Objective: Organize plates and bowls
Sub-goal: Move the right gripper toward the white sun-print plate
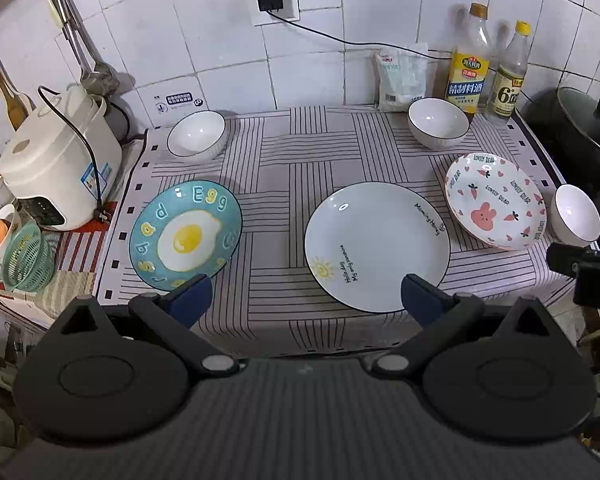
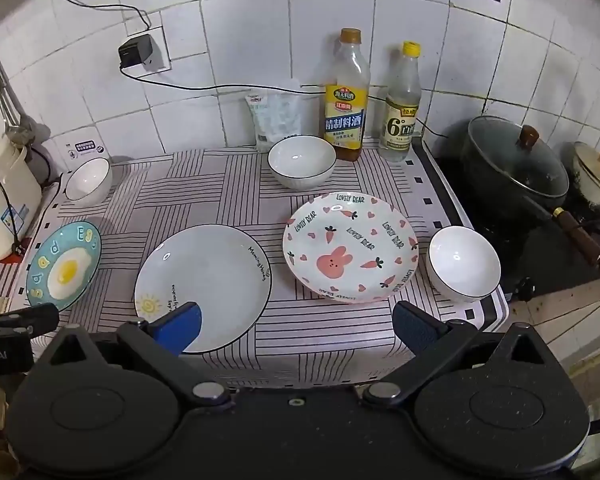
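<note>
Nothing looked sorted yet: the egg plate [image 1: 185,236], white plate [image 1: 376,246] and rabbit plate [image 1: 496,200] lay apart on the table [image 1: 284,152], three bowls scattered. Both the left hand-held gripper [image 1: 306,300] and right hand-held gripper [image 2: 296,328] hovered spread, empty.

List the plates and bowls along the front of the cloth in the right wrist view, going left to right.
Egg plate → white sun plate → pink rabbit plate → white bowl at the cloth's right edge. The two bowls farther back are left out.
</note>
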The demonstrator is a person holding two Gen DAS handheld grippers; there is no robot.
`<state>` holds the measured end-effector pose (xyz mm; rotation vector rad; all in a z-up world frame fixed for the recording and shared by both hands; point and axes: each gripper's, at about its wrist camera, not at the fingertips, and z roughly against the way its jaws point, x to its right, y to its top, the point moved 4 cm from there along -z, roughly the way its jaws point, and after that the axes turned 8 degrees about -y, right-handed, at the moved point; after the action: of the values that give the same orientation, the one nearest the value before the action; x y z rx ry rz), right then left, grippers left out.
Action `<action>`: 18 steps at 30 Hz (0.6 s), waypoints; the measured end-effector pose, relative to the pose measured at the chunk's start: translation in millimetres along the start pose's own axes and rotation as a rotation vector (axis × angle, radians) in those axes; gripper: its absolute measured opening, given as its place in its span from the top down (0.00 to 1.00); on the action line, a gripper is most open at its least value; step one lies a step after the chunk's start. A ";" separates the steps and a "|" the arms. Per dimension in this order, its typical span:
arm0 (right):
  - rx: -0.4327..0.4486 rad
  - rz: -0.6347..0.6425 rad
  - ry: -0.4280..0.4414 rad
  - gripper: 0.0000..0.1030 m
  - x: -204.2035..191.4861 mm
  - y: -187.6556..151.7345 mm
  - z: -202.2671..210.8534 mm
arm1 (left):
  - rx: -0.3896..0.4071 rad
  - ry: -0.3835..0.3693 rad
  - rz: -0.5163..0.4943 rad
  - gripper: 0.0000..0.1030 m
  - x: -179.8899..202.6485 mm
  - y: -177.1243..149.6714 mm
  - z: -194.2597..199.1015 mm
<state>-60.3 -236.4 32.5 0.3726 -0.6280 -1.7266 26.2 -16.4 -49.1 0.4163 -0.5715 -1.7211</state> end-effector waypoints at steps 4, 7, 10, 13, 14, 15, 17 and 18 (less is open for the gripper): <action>0.001 0.049 -0.029 0.00 4.2 -0.2 -2.0 | 0.004 -0.005 -0.006 0.01 1.8 -2.2 1.4; 0.010 0.046 -0.032 0.00 9.2 2.5 -1.6 | 0.005 -0.004 -0.001 0.01 2.7 -2.3 2.0; 0.023 0.052 -0.040 0.00 11.6 2.8 -1.2 | 0.000 -0.002 0.000 0.01 3.2 -0.9 1.7; 0.029 0.060 -0.057 0.00 14.1 3.6 -1.9 | 0.000 0.001 -0.003 0.00 2.2 -1.4 1.1; 0.028 0.058 -0.056 0.00 15.3 3.4 -2.3 | 0.001 0.002 0.001 0.00 1.8 -0.9 0.8; 0.026 0.054 -0.054 0.00 16.1 3.8 -2.6 | 0.006 0.002 0.014 0.00 1.4 0.4 0.8; 0.024 0.043 -0.053 0.00 18.2 3.2 -3.7 | 0.021 -0.012 0.036 0.00 0.9 1.4 1.8; 0.023 0.033 -0.053 0.00 19.3 2.7 -3.8 | 0.022 -0.019 0.041 0.00 1.7 2.9 1.7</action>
<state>-60.8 -256.2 32.6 0.3318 -0.6899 -1.7040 27.2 -18.3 -45.9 0.4016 -0.6098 -1.6826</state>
